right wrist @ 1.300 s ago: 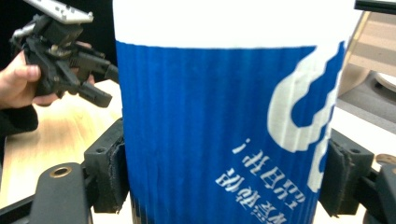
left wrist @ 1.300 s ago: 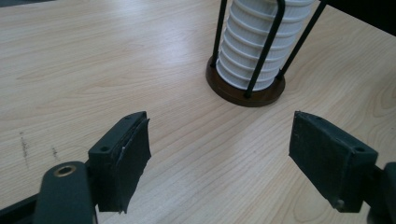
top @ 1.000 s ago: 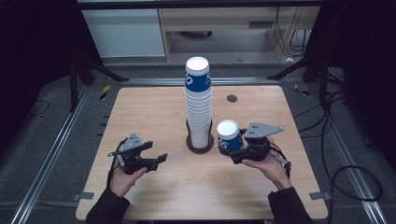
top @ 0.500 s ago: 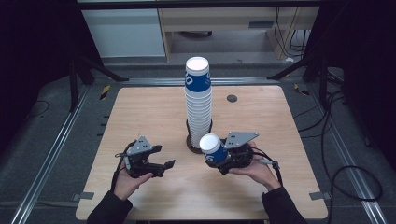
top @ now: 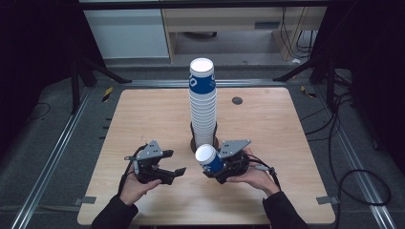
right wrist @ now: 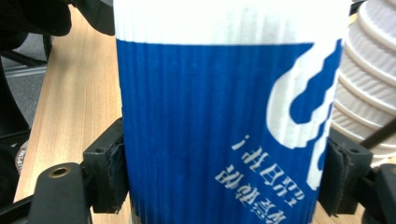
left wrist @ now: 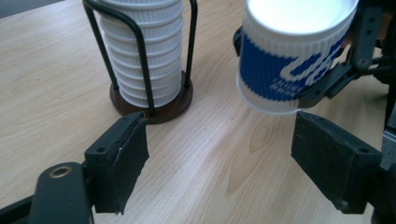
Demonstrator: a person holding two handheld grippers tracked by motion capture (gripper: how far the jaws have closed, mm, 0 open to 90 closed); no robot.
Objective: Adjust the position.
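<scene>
Nearest the person, the left gripper (top: 173, 172) waits with jaws apart above the surface (top: 143, 109), while the right gripper (top: 216, 168), clamped on a blue paper cup (top: 208, 159) (upside down, tilted), has carried it lower and leftward, likely for a handover, from the cup stack (top: 202, 102) behind.

Right tongs (top: 213, 164) clamped tight, tilted inward (palm beneath); left tongs (top: 177, 172) gape wide, held low.
</scene>
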